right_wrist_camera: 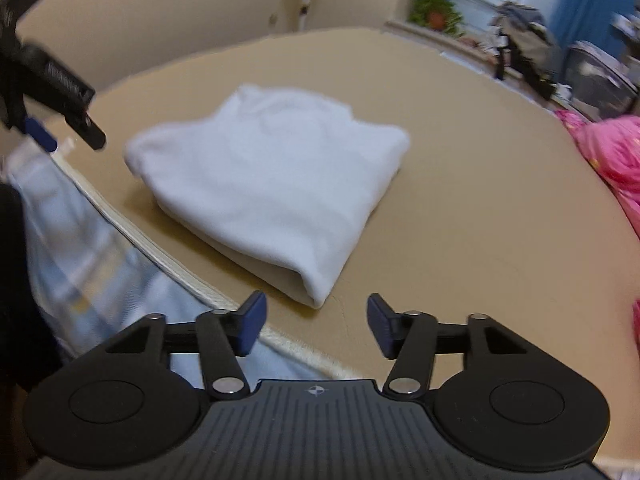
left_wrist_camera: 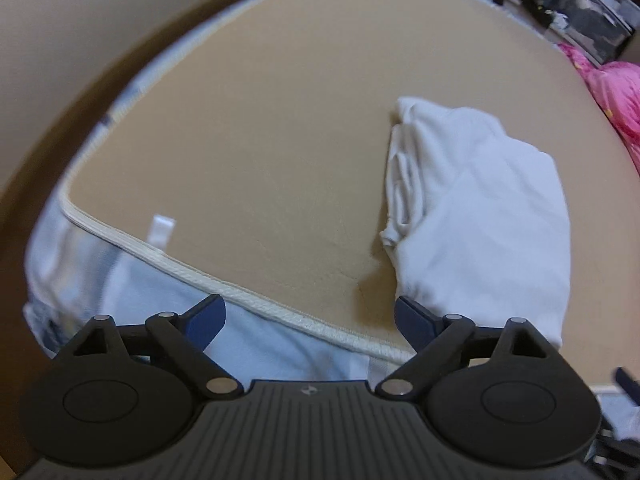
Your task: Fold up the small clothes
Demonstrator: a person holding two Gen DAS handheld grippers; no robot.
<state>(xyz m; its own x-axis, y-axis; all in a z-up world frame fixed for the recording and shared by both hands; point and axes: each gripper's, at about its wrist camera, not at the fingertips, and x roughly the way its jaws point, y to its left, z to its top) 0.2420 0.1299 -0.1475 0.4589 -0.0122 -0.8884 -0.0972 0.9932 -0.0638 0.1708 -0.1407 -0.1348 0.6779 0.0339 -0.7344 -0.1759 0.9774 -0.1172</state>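
One folded white garment [right_wrist_camera: 272, 184] on tan mat [right_wrist_camera: 460, 240].

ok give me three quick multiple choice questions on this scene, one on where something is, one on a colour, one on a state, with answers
1. Where does the white garment lie?
A. on the tan mat
B. hanging from a gripper
C. on the pink bedding

2. What colour is the bedding at the right edge?
A. green
B. pink
C. grey

3. How do the jaws of the right gripper stand?
A. shut on the garment
B. shut on nothing
C. open, holding nothing

Answers:
1. A, the folded bundle rests flat on the tan mat, near its cream edge.
2. B, it shows bright pink in both views.
3. C, there is a wide gap between the blue pads, with the garment's corner just ahead of them and not gripped. The left gripper is open too.
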